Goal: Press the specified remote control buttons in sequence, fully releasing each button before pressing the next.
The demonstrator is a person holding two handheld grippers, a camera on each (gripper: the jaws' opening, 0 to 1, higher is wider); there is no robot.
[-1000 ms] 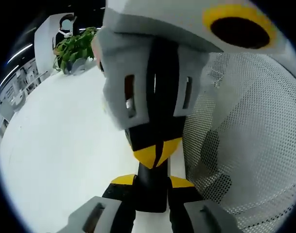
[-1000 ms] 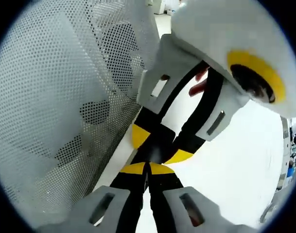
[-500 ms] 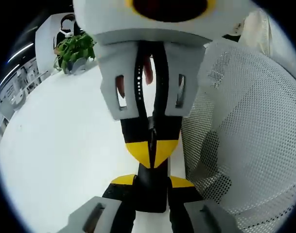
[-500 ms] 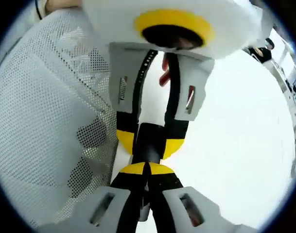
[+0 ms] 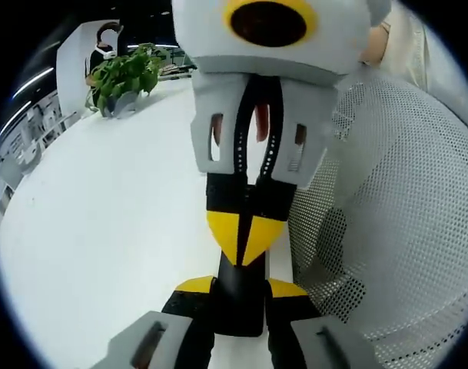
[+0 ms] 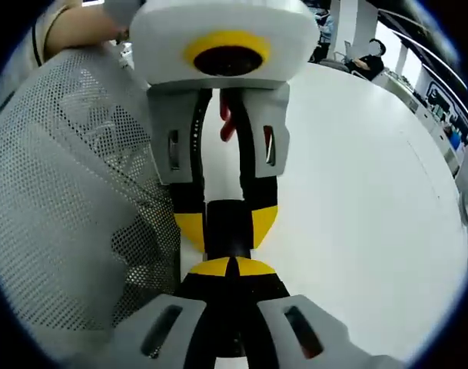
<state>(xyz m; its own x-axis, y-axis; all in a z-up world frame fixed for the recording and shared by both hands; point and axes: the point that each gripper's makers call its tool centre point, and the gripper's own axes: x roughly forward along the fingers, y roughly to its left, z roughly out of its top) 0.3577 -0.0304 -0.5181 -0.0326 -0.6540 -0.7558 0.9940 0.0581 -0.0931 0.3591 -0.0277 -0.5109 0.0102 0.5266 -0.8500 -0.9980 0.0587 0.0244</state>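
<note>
Left gripper (image 5: 240,286) pinches the black remote (image 6: 229,227) end-on, low over the white table (image 5: 103,231). Right gripper (image 6: 234,267), jaws pressed together, meets the remote's end. White mesh (image 5: 387,215) crowds one side (open tabletop opposite, plant (image 5: 124,75) at the far edge).

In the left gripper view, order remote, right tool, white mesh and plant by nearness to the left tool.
1. remote, between its jaws
2. right tool ahead, white mesh right: too close to call
3. plant, far upper left
</note>
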